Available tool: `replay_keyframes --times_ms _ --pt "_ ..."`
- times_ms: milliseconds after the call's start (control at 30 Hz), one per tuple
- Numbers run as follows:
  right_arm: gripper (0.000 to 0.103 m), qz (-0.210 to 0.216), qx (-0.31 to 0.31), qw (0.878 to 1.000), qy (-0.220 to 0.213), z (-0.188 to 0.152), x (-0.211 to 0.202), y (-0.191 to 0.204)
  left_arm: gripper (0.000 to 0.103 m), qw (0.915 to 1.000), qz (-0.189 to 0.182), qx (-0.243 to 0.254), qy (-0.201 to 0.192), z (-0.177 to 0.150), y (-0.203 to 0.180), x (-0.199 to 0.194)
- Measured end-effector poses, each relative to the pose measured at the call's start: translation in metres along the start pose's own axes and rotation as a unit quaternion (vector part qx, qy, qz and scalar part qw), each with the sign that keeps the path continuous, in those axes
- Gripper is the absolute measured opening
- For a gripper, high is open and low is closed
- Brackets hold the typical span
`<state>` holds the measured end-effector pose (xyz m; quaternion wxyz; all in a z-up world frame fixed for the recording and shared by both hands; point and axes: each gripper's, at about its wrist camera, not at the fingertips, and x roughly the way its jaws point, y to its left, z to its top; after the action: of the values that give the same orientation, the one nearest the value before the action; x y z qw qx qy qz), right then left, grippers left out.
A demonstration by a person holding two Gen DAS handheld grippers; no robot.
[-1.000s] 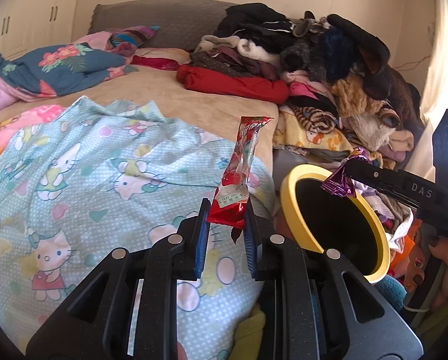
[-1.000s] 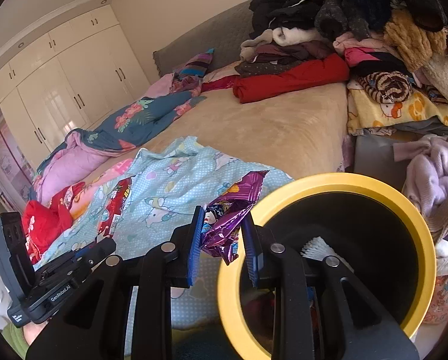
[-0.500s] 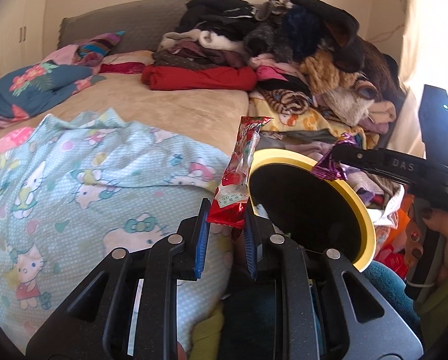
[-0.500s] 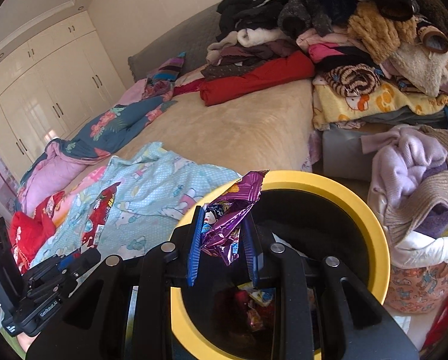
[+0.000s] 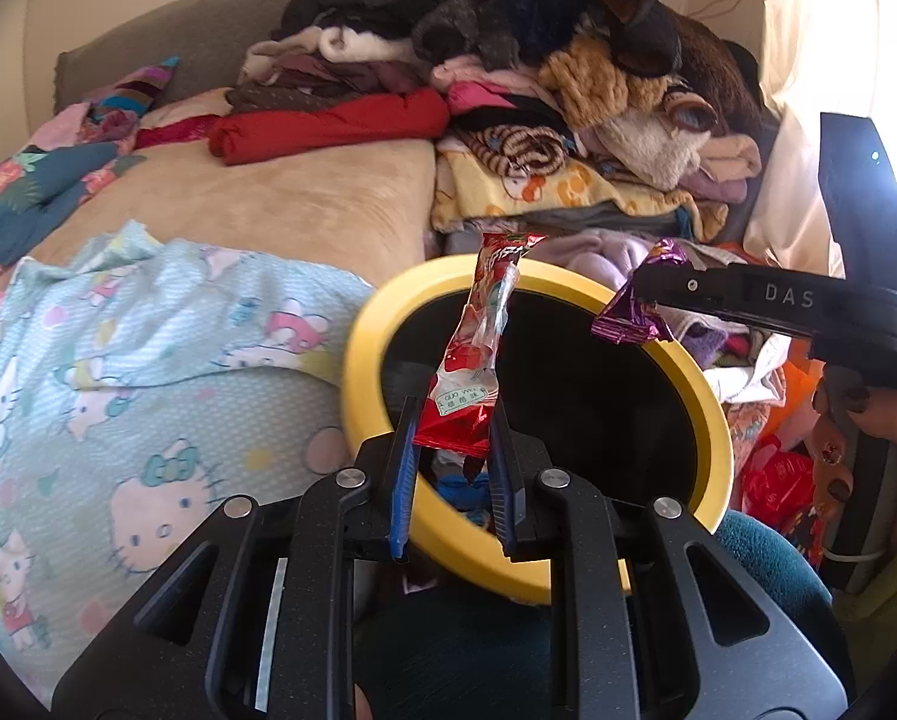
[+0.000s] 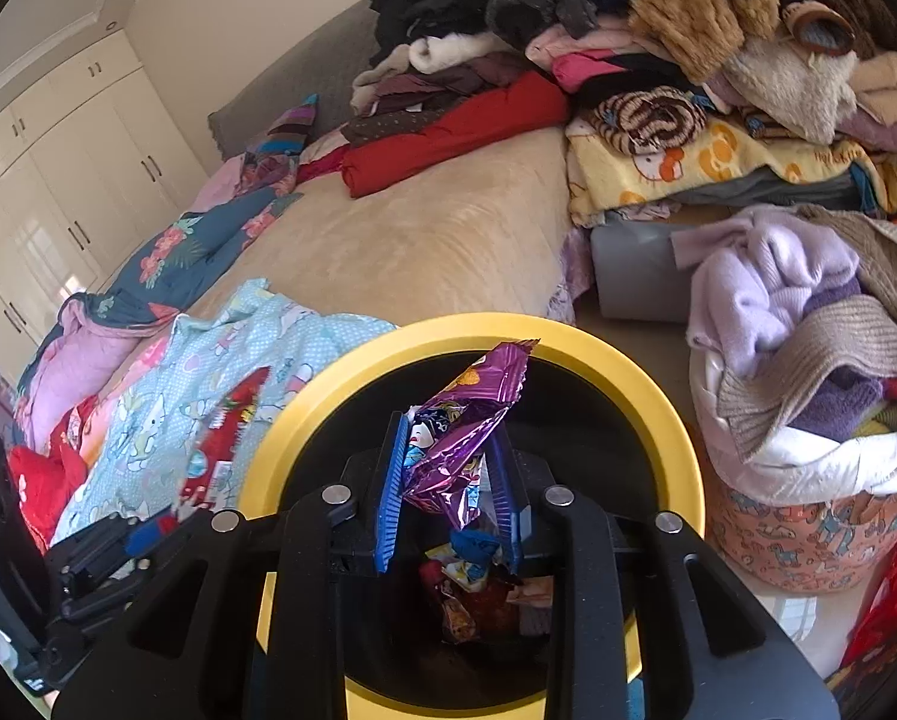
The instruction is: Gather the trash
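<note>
Bin (image 6: 676, 420) opens directly below right gripper (image 6: 448, 480), which clamps purple wrapper (image 6: 466, 414); left gripper (image 5: 451, 474), pinching upright red wrapper (image 5: 478, 348), sits at near rim.

Left wrist view: looks forward and downward along the black two-finger left gripper (image 5: 453, 456), close above the round yellow-rimmed black bin (image 5: 382, 324), bed beyond. Right wrist view: same downward slant along the right gripper (image 6: 448, 480), nearer, directly over the bin's (image 6: 676, 420) mouth. Both share the bin, the beige bedspread (image 5: 280, 210) and the heaped clothes (image 6: 658, 60).
</note>
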<state>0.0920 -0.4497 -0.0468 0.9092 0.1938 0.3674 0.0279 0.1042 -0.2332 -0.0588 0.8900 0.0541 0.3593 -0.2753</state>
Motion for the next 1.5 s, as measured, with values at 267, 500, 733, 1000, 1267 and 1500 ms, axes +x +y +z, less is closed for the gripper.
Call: replay_keyframes --times_ms 267,500,733,1000,1267,1500 --pt "0.041 -0.002 0.03 1.0 0.001 0.0 -0.002 -0.021 0.02 0.9996 -0.011 0.0 0.025 0.001 -0.009 0.023" --pt "0.055 -0.005 0.029 1.0 -0.003 0.003 -0.007 -0.023 0.052 0.9997 -0.011 -0.006 0.023 0.002 -0.009 0.022" --pt "0.076 -0.021 -0.002 1.0 -0.019 0.006 -0.025 -0.007 0.079 0.9995 0.001 -0.031 0.003 0.003 0.009 0.001" --pt "0.096 -0.022 -0.036 0.997 -0.067 0.002 -0.045 0.032 0.092 0.9975 0.036 -0.054 -0.028 -0.003 0.037 -0.039" --pt "0.097 -0.002 -0.041 0.992 -0.122 -0.024 -0.059 0.083 0.092 0.9905 0.093 -0.082 -0.058 -0.02 0.073 -0.085" --pt "0.097 0.006 -0.079 0.982 -0.17 -0.068 -0.066 0.14 0.092 0.9801 0.146 -0.105 -0.085 -0.041 0.103 -0.127"
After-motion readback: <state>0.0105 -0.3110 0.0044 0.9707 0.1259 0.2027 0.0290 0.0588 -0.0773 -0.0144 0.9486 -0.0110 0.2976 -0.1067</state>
